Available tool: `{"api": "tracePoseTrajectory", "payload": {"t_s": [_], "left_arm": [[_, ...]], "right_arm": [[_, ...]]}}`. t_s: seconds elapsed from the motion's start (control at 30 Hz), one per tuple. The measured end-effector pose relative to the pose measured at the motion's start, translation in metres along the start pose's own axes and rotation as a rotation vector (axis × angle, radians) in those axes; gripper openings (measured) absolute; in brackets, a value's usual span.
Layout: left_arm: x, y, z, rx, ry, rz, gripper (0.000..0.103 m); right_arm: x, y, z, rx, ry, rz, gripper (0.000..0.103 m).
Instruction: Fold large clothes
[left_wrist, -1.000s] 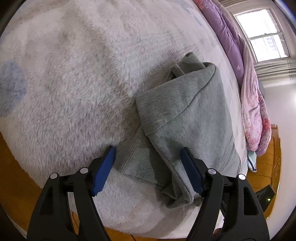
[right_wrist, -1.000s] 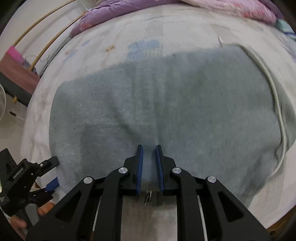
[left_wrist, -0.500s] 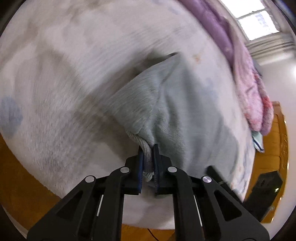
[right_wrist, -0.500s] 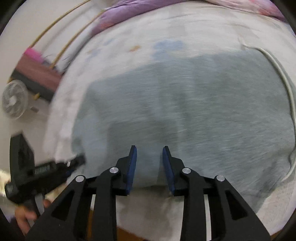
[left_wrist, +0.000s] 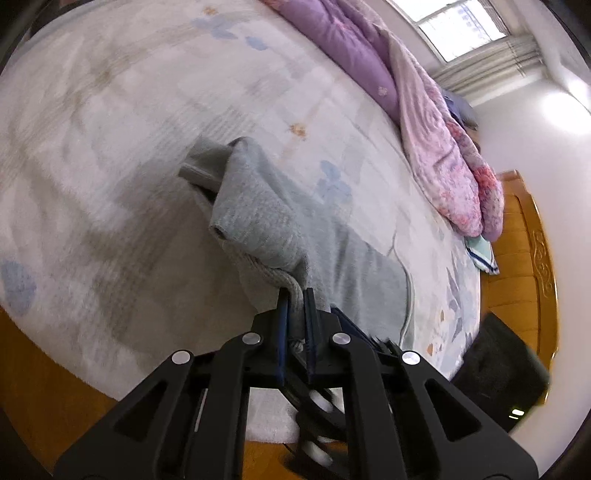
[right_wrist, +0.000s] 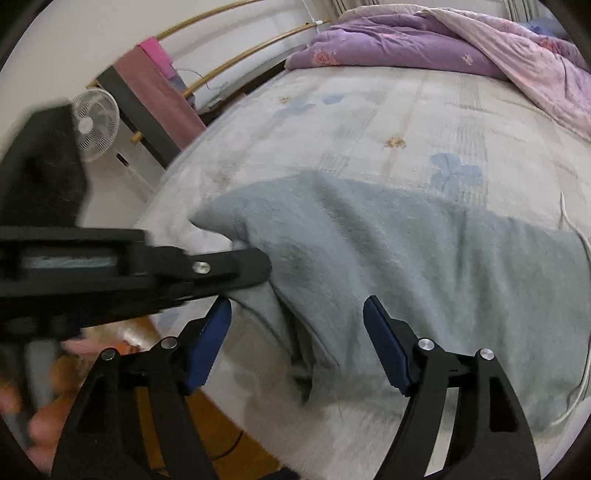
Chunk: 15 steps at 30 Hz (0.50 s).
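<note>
Lying on the pale fleecy bed cover with faded blue flowers (left_wrist: 122, 155), the grey knitted sweatshirt (left_wrist: 258, 218) stretches along the near edge of the bed, most of its body flat on the cover and one end pulled up into a peaked fold. That raised end is pinched in the left gripper (left_wrist: 295, 299), whose blue-padded jaws are clamped tight on the ribbed hem, so the cloth hangs from them in a slack ridge running back toward the cover. In the right wrist view the same black tool reaches in from the left, its tip at the lifted corner of the sweatshirt (right_wrist: 424, 258).

The right gripper (right_wrist: 297, 314) has just been opening and now stands wide apart, released; a hanging fold of the sweatshirt sits between its blue pads (right_wrist: 384, 343) without either pad pressing on it. A thin white cord (right_wrist: 583, 243) runs along the sweatshirt's far right edge.

Beyond the sweatshirt, at the far side of the bed cover, a bunched purple and pink quilt (right_wrist: 424, 48) is heaped. Off the cover's left edge stand a white floor fan (right_wrist: 96, 125) and a dark rack draped with a mauve cloth (right_wrist: 162, 96). Orange-brown wooden flooring (left_wrist: 44, 376) shows below the cover's near edge, and a bright window (left_wrist: 461, 26) lies past the quilt.
</note>
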<state>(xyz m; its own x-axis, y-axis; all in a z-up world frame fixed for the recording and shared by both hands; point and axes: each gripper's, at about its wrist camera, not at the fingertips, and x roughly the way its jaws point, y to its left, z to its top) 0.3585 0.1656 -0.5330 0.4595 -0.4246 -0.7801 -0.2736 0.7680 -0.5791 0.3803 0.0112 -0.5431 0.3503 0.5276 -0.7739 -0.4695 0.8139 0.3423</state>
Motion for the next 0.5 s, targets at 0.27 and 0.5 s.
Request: {"api": "tracePoseTrajectory", "payload": {"t_s": [0.27,0.5], "left_arm": [[-0.007,-0.047,0.007,0.141,-0.044,-0.076,0.003],[-0.016,-0.087,0.006,0.208,-0.148,-0.051,0.014]], "right_arm": [[0.009,-0.031,0.017,0.223,-0.031,-0.004,0.015],[-0.036,-0.109,-0.004,0.713,-0.167,0.183,0.014]]}}
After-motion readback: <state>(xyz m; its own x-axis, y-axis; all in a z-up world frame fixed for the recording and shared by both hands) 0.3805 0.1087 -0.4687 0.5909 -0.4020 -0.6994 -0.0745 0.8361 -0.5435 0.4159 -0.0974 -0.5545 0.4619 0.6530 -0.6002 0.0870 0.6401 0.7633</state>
